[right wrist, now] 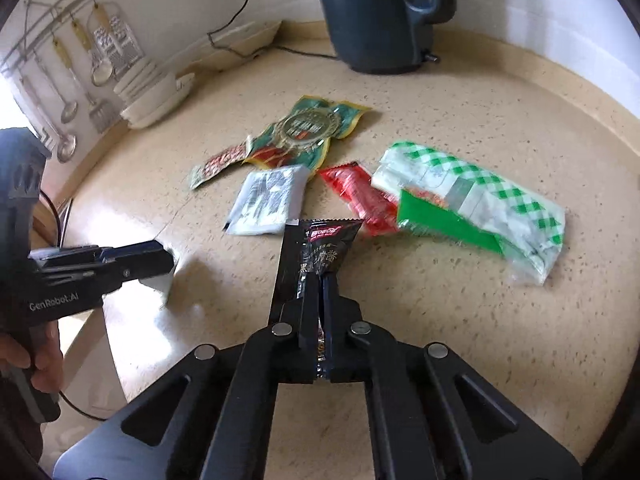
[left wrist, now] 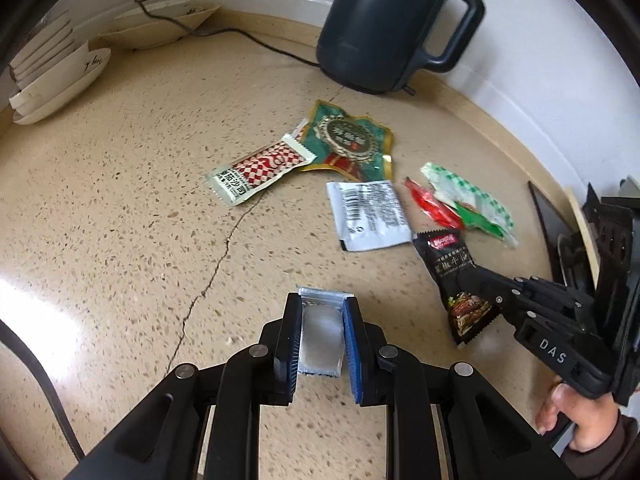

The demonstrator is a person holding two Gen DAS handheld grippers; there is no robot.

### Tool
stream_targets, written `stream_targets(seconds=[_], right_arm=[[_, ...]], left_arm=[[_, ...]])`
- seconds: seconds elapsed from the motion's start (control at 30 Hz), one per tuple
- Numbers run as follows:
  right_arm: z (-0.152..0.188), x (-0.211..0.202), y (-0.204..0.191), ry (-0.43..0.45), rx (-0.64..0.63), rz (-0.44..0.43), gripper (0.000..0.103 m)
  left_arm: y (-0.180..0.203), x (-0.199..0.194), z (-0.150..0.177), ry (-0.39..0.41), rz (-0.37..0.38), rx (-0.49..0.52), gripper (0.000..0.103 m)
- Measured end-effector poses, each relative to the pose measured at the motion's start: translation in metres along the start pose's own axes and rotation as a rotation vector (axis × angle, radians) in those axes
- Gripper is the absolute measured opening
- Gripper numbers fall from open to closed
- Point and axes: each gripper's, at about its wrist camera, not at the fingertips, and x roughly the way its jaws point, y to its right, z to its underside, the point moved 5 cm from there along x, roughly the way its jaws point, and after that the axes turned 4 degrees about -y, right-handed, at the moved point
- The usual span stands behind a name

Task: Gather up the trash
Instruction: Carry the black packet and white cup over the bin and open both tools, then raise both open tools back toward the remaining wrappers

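While the left claw (left wrist: 322, 334) pinched a small silvery sachet (left wrist: 321, 328), the right claw (right wrist: 320, 280) clamped a black sauce packet (right wrist: 320, 252), apparently ready to lift off the speckled beige tabletop (left wrist: 120, 220).

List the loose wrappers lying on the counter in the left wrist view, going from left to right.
Red-and-white checked sachet → green-and-gold wrapper → white printed sachet → red packet → green-checked white wrapper. The last two overlap slightly; the order goes by their centres.

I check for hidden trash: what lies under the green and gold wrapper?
The green and gold wrapper overlaps one end of the red checkered sachet. Whatever else lies beneath is covered.
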Motion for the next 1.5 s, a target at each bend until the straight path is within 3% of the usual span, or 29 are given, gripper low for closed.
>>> stream_targets(seconds=[0.2,0.37,0.6,0.67,0.7,0.8,0.9,1.0,1.07,1.17,1.27,1.33,1.5], right_arm=[[0.012,-0.022,-0.015,0.028,0.018,0.005,0.003],[0.031,-0.057,-0.048,0.071,0.014,-0.004,0.003],[0.095,-0.090,-0.122,0.086,-0.006,-0.007,0.003],[0.115,-0.091,-0.141,0.077,-0.008,-0.007,0.003],[0.123,-0.091,-0.149,0.072,-0.006,-0.008,0.003],[0.152,-0.083,-0.171,0.037,-0.004,-0.002,0.003],[0.180,-0.067,-0.185,-0.018,-0.013,0.018,0.003],[0.208,-0.037,-0.187,-0.084,-0.028,0.048,0.003],[0.229,-0.017,-0.185,-0.121,-0.031,0.064,0.003],[0.253,0.009,-0.178,-0.176,-0.004,0.053,0.003],[0.269,0.032,-0.172,-0.215,0.013,0.035,0.003],[0.272,0.038,-0.170,-0.209,0.023,0.027,0.005],[0.264,0.032,-0.165,-0.184,0.019,0.037,0.013]], left_arm=[[0.012,-0.029,0.019,0.024,0.017,0.028,0.016],[0.018,-0.067,0.055,0.041,0.028,0.056,0.015],[-0.003,-0.109,0.137,0.043,-0.011,0.120,0.015],[-0.011,-0.108,0.158,0.021,-0.018,0.131,0.007],[-0.017,-0.111,0.175,0.004,-0.020,0.134,0.000],[-0.032,-0.111,0.209,-0.036,-0.028,0.112,0.000],[-0.037,-0.097,0.236,-0.084,0.029,0.107,0.000],[-0.032,-0.080,0.253,-0.111,-0.026,0.187,0.000],[-0.038,-0.072,0.264,-0.131,-0.014,0.160,0.000],[-0.052,-0.068,0.278,-0.153,-0.057,0.126,0.000],[-0.066,-0.076,0.293,-0.161,-0.095,0.081,0.014],[-0.072,-0.085,0.300,-0.153,-0.114,0.059,0.033],[-0.084,-0.121,0.310,-0.122,-0.146,0.003,0.045]])
